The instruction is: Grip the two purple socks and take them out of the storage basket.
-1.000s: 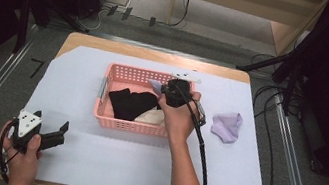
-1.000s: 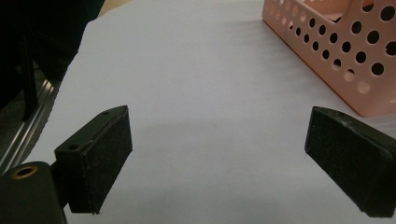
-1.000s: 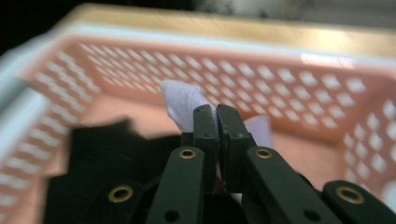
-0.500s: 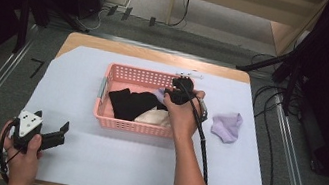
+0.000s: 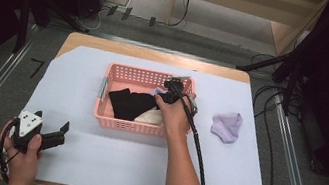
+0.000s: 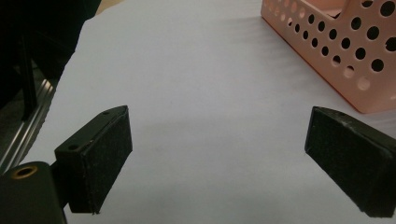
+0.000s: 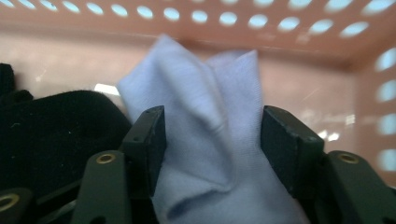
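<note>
Hanging down inside the basket (image 5: 117, 72), the right tool (image 7: 212, 135) has just been opening, lavender sock (image 7: 210, 140) loose between its jaws.

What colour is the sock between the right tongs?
Light purple sock, clearest in the right gripper view.

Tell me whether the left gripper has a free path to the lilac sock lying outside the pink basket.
Probably not directly: the left gripper sits at the table's near left, and the pink perforated plastic basket plus the right forearm lie between it and the lilac knit sock.
</note>
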The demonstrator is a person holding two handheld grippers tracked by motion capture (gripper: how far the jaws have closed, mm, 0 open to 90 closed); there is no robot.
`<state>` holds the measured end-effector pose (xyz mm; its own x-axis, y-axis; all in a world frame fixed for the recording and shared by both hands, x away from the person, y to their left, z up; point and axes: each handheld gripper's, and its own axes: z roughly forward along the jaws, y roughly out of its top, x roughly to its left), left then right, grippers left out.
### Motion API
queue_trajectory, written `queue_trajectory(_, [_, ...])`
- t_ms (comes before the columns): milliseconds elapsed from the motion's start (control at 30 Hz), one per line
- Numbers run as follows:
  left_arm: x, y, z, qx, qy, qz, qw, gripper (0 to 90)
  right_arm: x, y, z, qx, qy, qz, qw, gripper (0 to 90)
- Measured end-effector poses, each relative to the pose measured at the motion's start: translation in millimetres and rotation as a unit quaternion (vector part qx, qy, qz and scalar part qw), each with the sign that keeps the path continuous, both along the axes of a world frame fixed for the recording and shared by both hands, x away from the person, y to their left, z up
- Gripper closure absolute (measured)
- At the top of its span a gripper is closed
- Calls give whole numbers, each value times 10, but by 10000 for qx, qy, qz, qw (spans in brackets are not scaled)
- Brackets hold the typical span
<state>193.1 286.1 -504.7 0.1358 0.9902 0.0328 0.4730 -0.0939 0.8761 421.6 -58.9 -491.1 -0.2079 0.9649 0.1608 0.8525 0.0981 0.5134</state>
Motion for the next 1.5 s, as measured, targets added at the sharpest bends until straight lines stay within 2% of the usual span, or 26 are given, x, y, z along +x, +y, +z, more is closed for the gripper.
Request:
queue_trajectory(67, [1, -1, 1, 14, 22, 3, 10000, 83, 8, -15, 12, 55, 26, 7, 10000, 488])
queue_trajectory(133, [2, -4, 2, 28, 32, 7, 10000, 83, 4, -47, 40, 124, 99, 51, 9999, 647])
queue_trajectory(200, [0, -2, 3, 27, 44, -5, 10000, 83, -12, -70, 75, 55, -34, 98, 9999, 762])
queue_trajectory(267, [2, -2, 2, 16, 29, 0, 10000, 83, -30, -71, 116, 36, -136, 135, 9998, 798])
queue_trajectory(367, [2, -1, 2, 18, 28, -8, 10000, 83, -76, -78, 198, 232, -477, 257, 9983, 817])
queue_trajectory(500, [4, 0, 1, -1, 28, -1, 10000, 83, -133, -127, 303, 584, -810, 208, 9948, 819])
queue_trajectory(700, [2, -1, 2, 21, 31, -9, 10000, 83, -188, -239, 444, 831, -1468, 204, 9855, 817])
queue_trajectory(867, [2, -4, 2, 31, 31, -2, 10000, 83, -221, -294, 541, 1015, -1708, 212, 9798, 809])
queue_trajectory(1100, [2, -4, 2, 31, 29, -2, 10000, 83, -285, -340, 655, 1141, -2057, 196, 9717, 807])
queue_trajectory(1200, [1, -4, 2, 33, 31, -4, 10000, 83, -313, -373, 698, 1082, -2234, 172, 9685, 813])
queue_trajectory(1300, [2, -4, 1, 29, 29, -3, 10000, 83, -343, -435, 732, 1092, -2437, 161, 9636, 817])
queue_trajectory(1500, [1, -11, -1, 48, 11, -1, 10000, 83, -409, -615, 790, 1093, -2726, 64, 9559, 821])
